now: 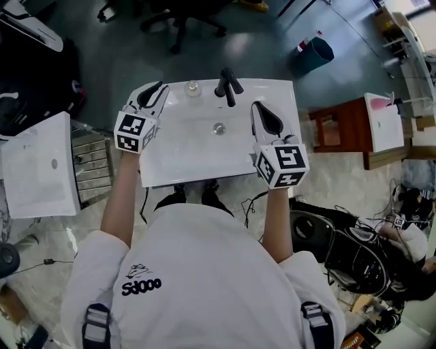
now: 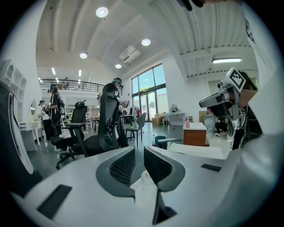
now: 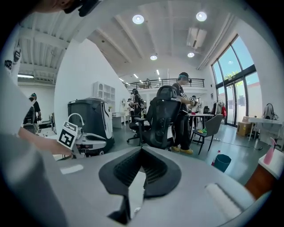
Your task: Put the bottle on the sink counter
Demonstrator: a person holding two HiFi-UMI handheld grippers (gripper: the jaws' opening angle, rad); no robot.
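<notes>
Bottle: a small clear bottle [image 1: 193,87] sits on the back ledge of the white sink [image 1: 170,167], just left of the black faucet [image 1: 228,85].
Left hand-held gripper [image 1: 157,90]: I hold it over the back left corner of the surface. In the left gripper view its jaws [image 2: 139,153] stand a narrow gap apart, with nothing clamped between the pads.
Bottle to left hand-held gripper: the bottle is just beside the tips, on their right, and apart from them.
Right hand-held gripper [image 1: 261,112]: I hold it over the right side of the sink. In the right gripper view its jaws [image 3: 142,153] are closed tip to tip and hold nothing.
Bottle to right hand-held gripper: they are well apart, with the faucet between them.
Edges: the back rim of the surface runs close behind the bottle. The front rim lies near my body.
Open room: the basin around the drain [image 1: 219,128] lies bare between my two hand-held grippers.
Left flank: a metal rack [image 1: 92,163] and a second white basin [image 1: 41,163].
Right flank: a brown wooden cabinet [image 1: 340,129].
Beyond the sink: dark floor with an office chair [image 1: 180,17].
</notes>
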